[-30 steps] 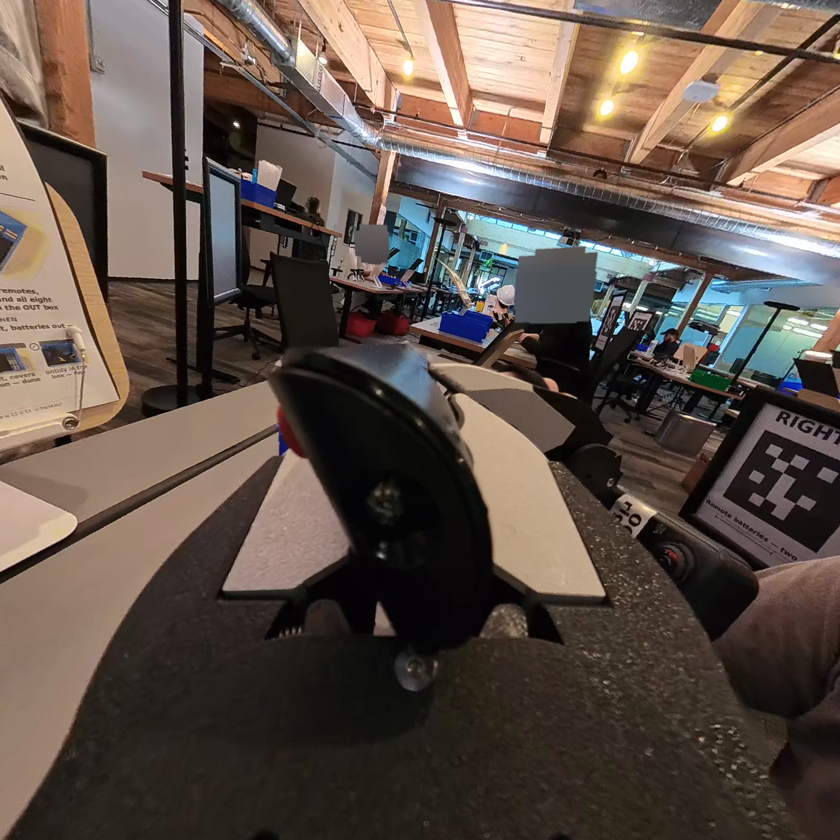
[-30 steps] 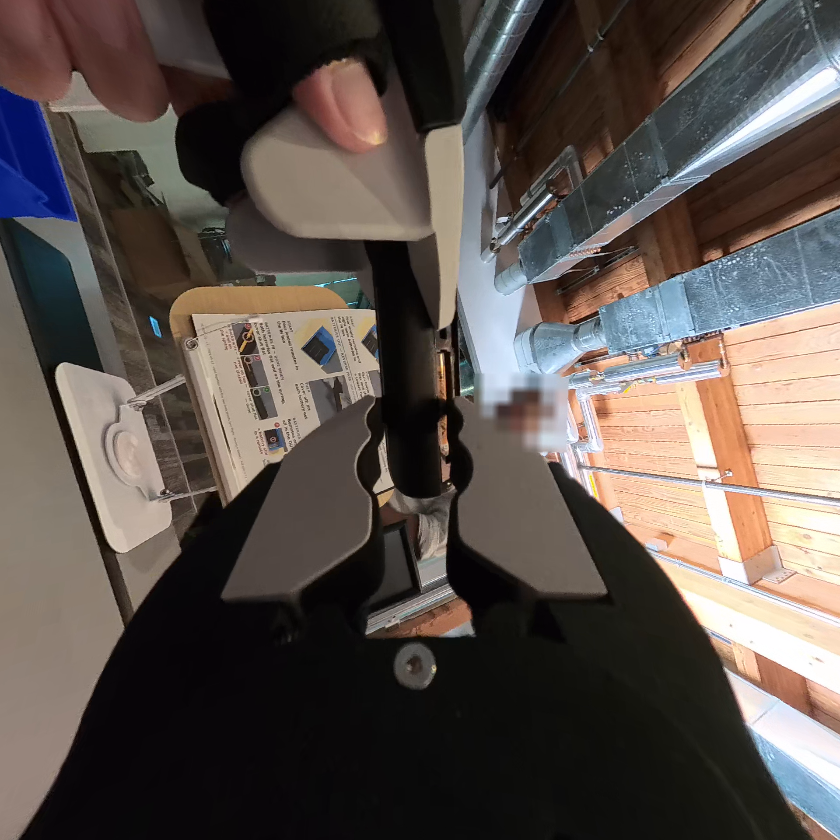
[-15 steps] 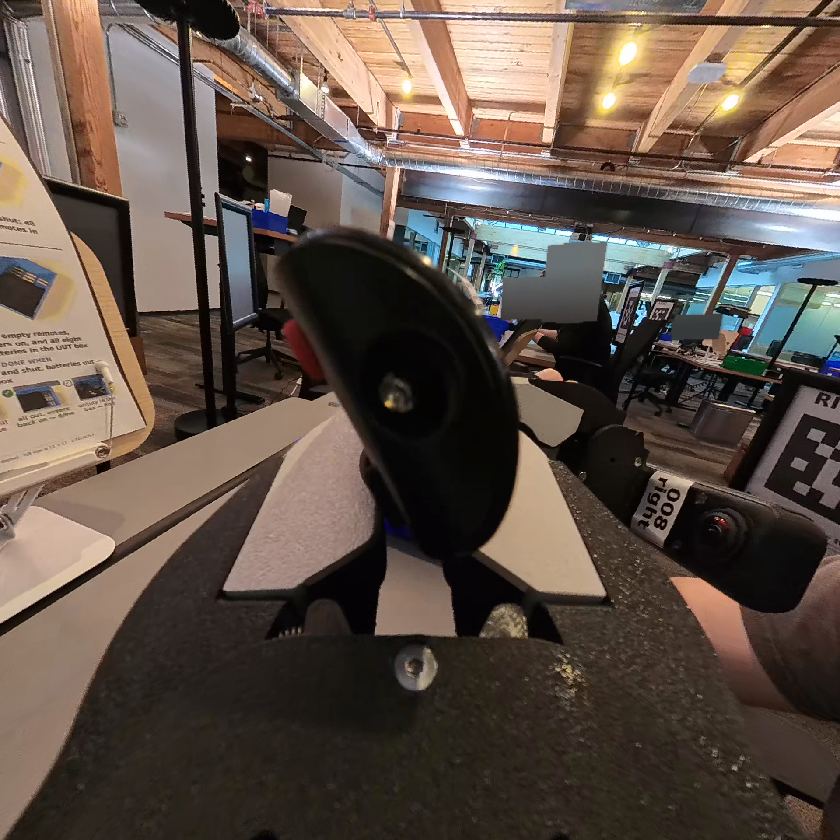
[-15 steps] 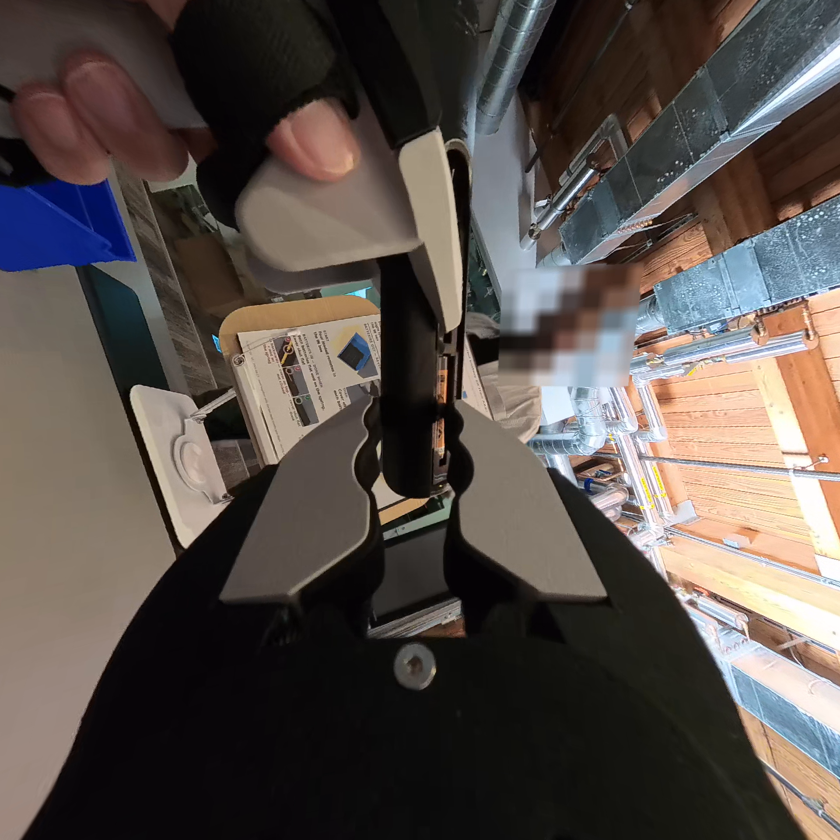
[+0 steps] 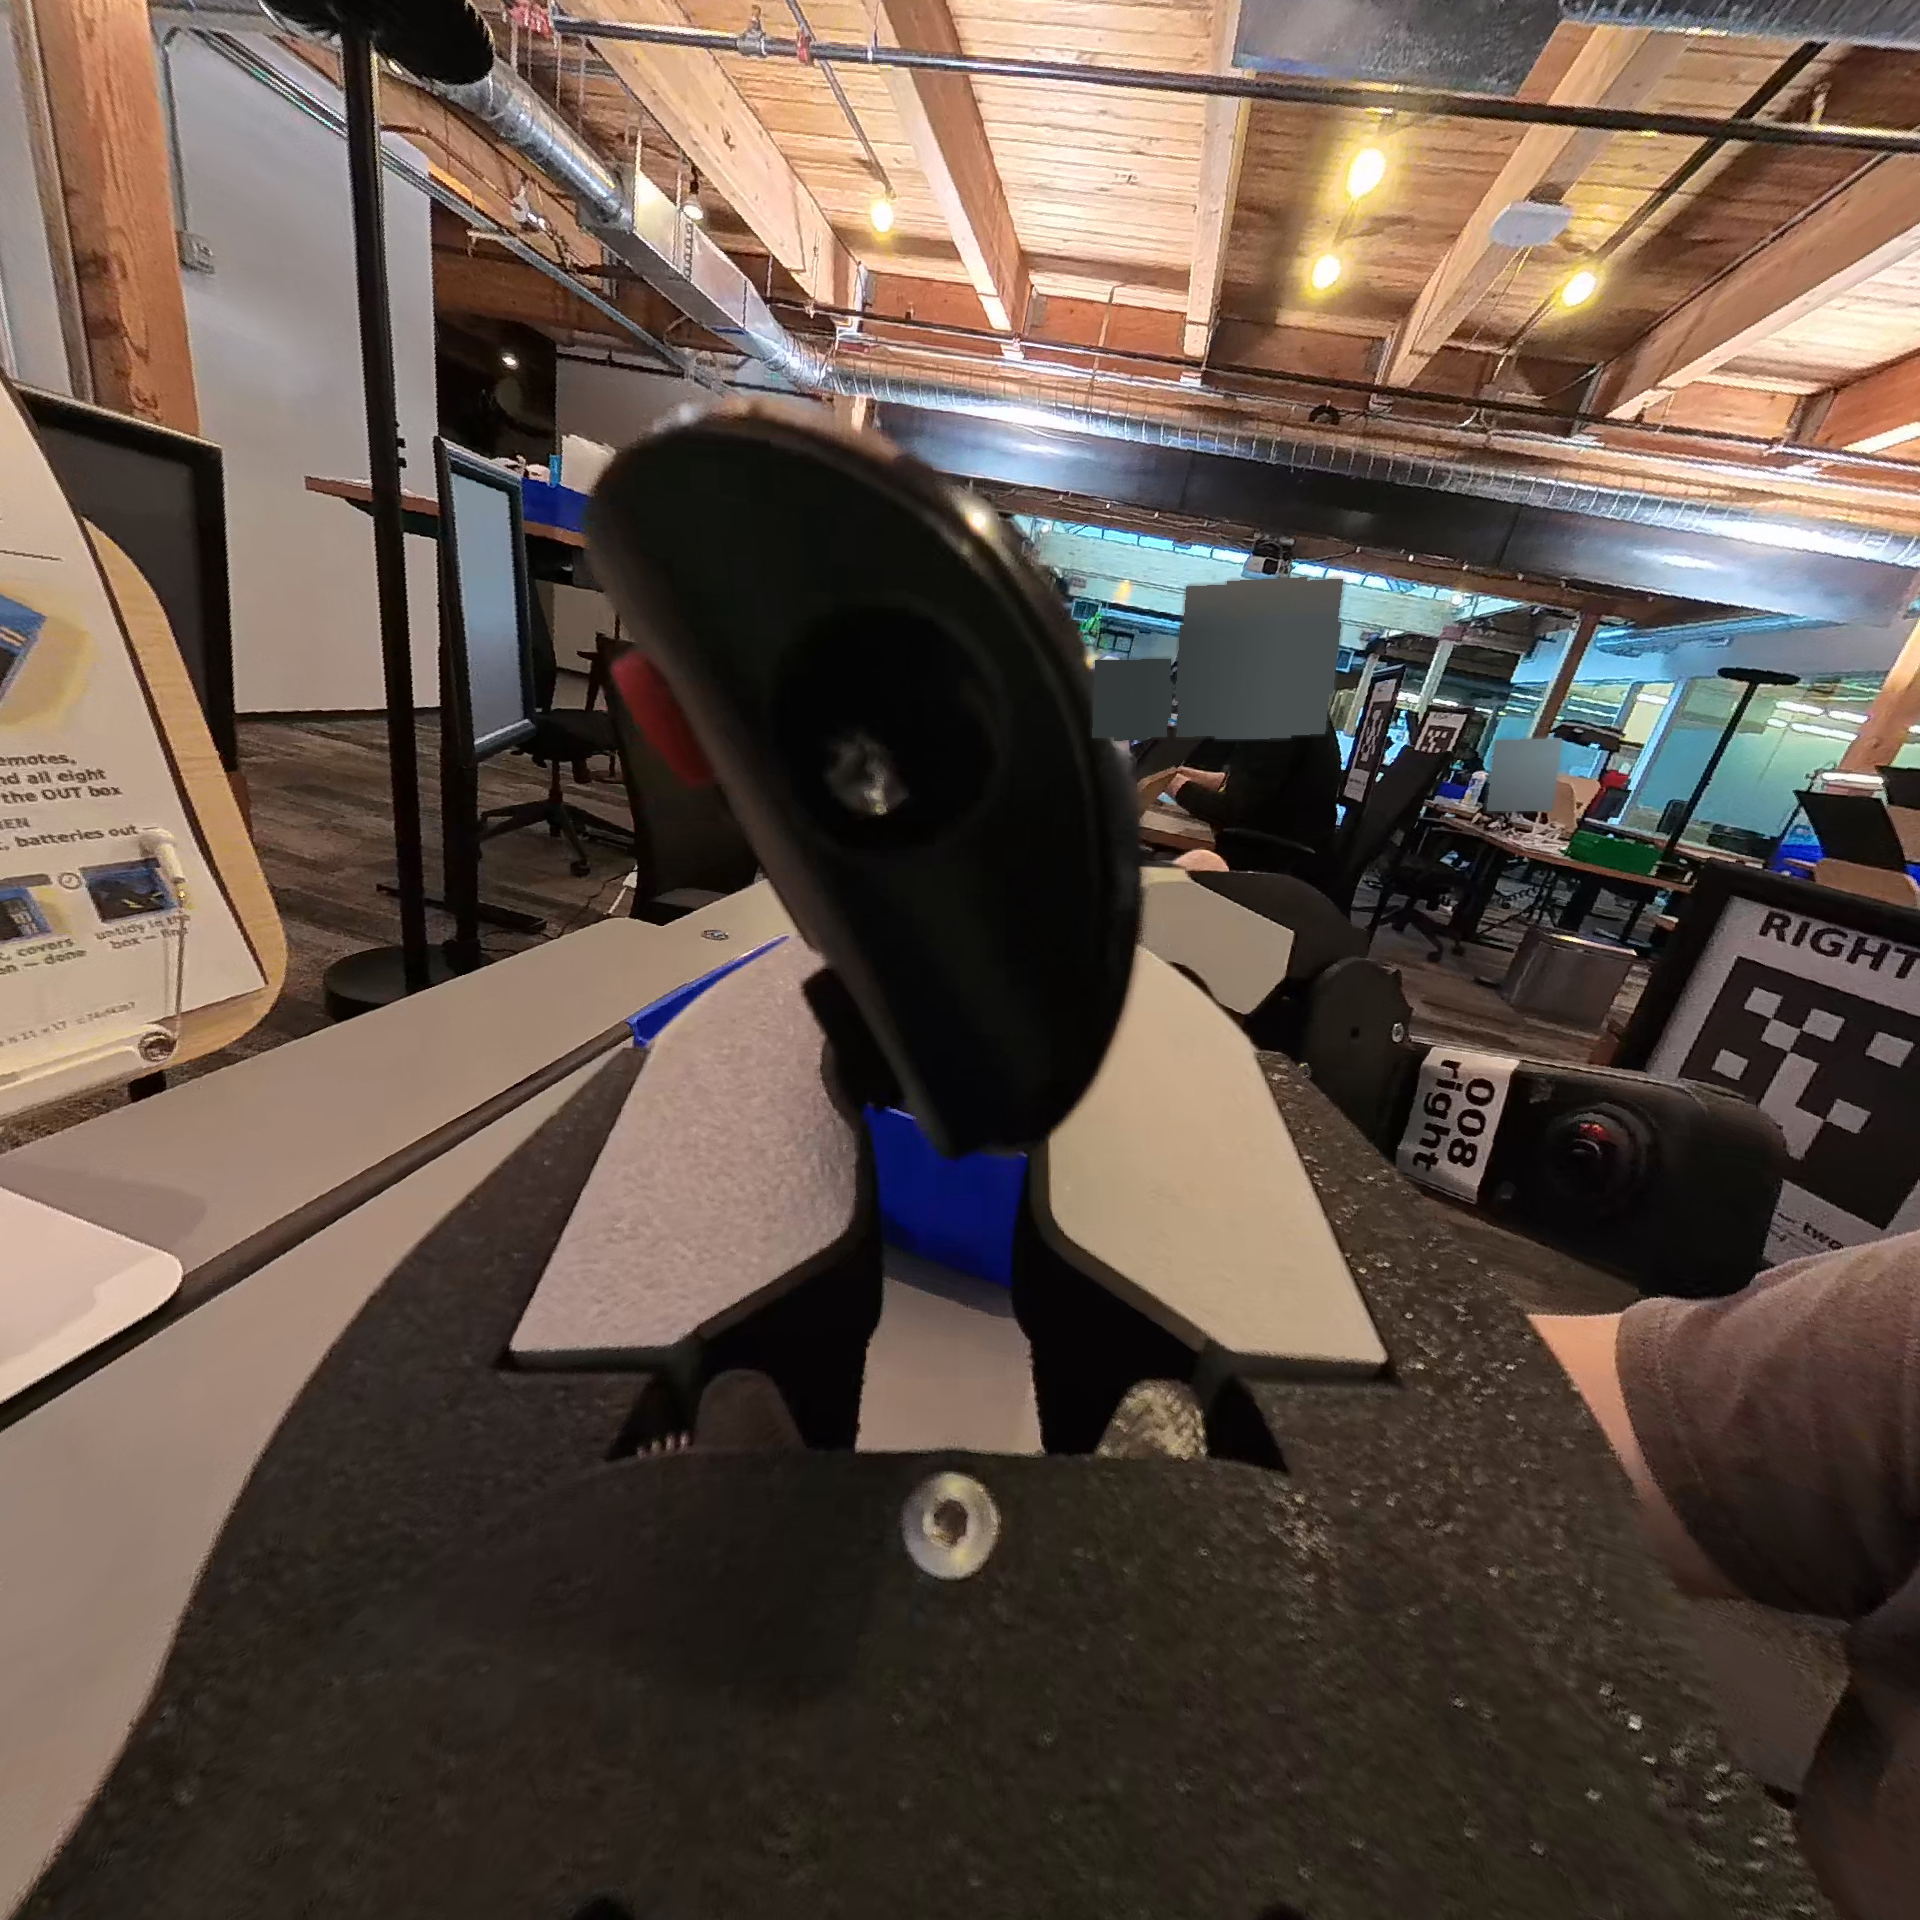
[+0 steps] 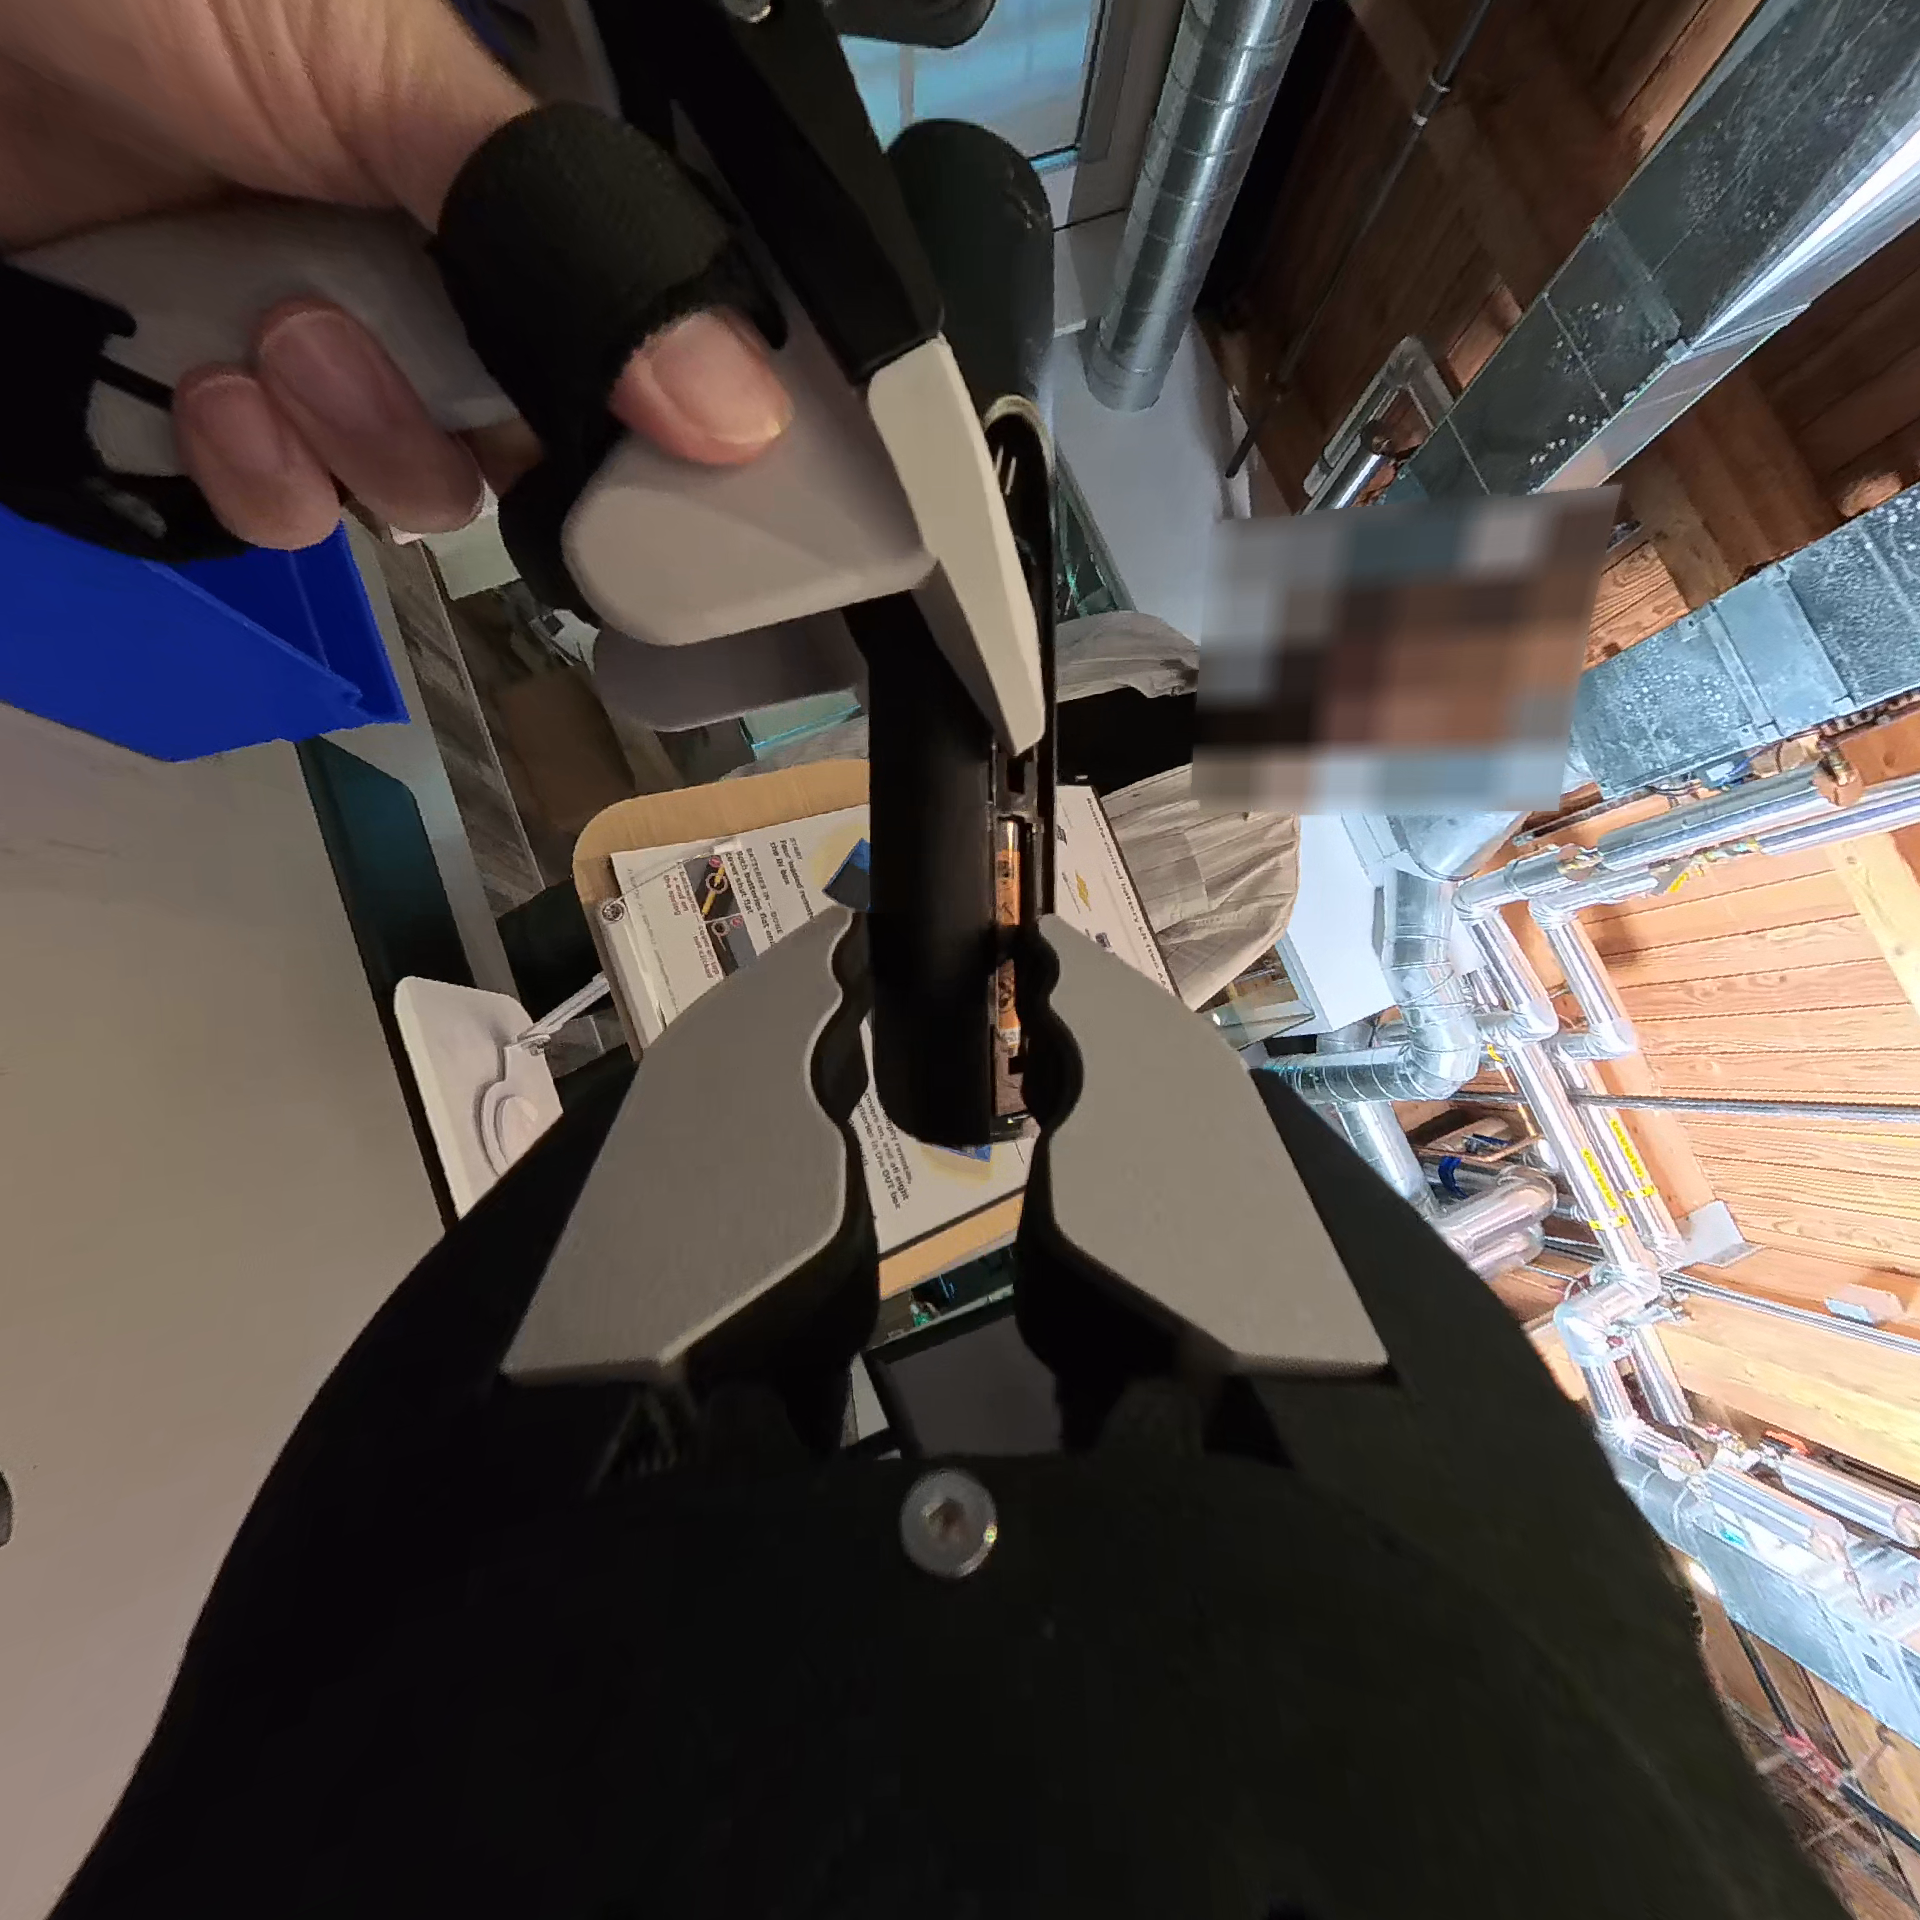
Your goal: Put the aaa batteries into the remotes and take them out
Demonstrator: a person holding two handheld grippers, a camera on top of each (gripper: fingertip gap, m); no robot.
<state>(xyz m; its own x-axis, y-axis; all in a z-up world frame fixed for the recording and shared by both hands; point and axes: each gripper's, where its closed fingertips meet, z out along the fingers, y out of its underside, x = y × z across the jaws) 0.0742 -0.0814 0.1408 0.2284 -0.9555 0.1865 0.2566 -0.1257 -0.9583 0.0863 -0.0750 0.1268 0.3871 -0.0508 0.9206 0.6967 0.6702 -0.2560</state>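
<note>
A black remote (image 5: 883, 769) with a red button is held between both grippers, above the grey table (image 5: 312, 1091). My left gripper (image 5: 966, 1039) is shut on one end of it; I see that end head-on. My right gripper (image 6: 945, 966) is shut on the other end, one finger on each flat side. In the right wrist view the remote (image 6: 925, 935) shows edge-on with its battery bay open and batteries (image 6: 1010, 894) inside. The left gripper (image 6: 883, 540) and the hand (image 6: 260, 208) that holds it are at the top of that view.
A blue bin (image 5: 940, 1195) stands on the table behind the remote; it also shows in the right wrist view (image 6: 187, 644). An instruction sheet on a stand (image 5: 62, 831) is at the left. A framed marker sign (image 5: 1808, 1060) stands at the right.
Both grippers have kept hold of the remote and turned it. Its end has risen and tilted in the left wrist view. The open battery bay now shows in the right wrist view.
</note>
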